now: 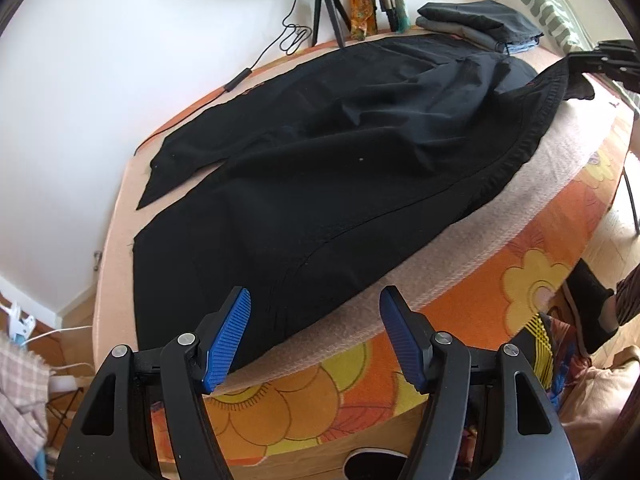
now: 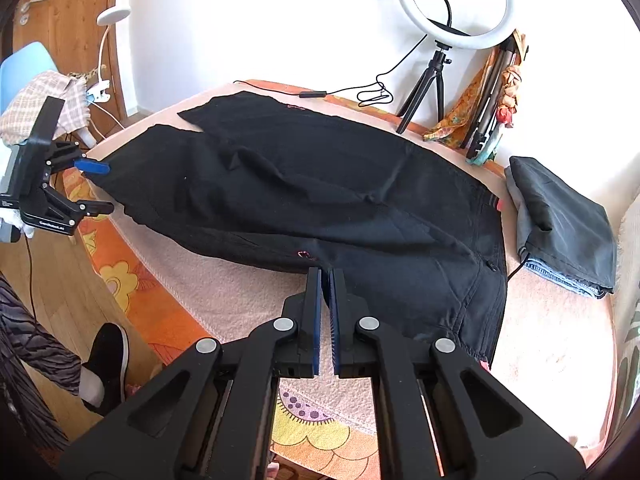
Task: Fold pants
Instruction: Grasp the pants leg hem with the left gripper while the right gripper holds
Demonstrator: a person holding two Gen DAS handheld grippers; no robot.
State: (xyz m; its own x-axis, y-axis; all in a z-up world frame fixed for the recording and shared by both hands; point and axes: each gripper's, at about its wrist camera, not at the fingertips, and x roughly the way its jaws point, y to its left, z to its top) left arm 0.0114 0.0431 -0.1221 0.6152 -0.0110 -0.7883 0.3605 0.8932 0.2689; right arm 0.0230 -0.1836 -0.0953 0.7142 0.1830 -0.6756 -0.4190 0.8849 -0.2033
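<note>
Blue-padded fingers of the right gripper (image 2: 326,280) are pressed together at the lower centre of the right wrist view, pinching the near edge of the black pants (image 2: 320,200) close to the waistband. The pants lie spread lengthwise over a pink towel (image 2: 224,292) on the flower-patterned bed cover (image 1: 312,400). In the left wrist view, the left gripper (image 1: 316,304) hangs spread at the bottom of the frame over a leg hem, nothing between its pads. Farther back, a stack of folded clothes (image 2: 560,220) rests at right, and a ring light (image 2: 454,0) on a tripod stands by the wall.
</note>
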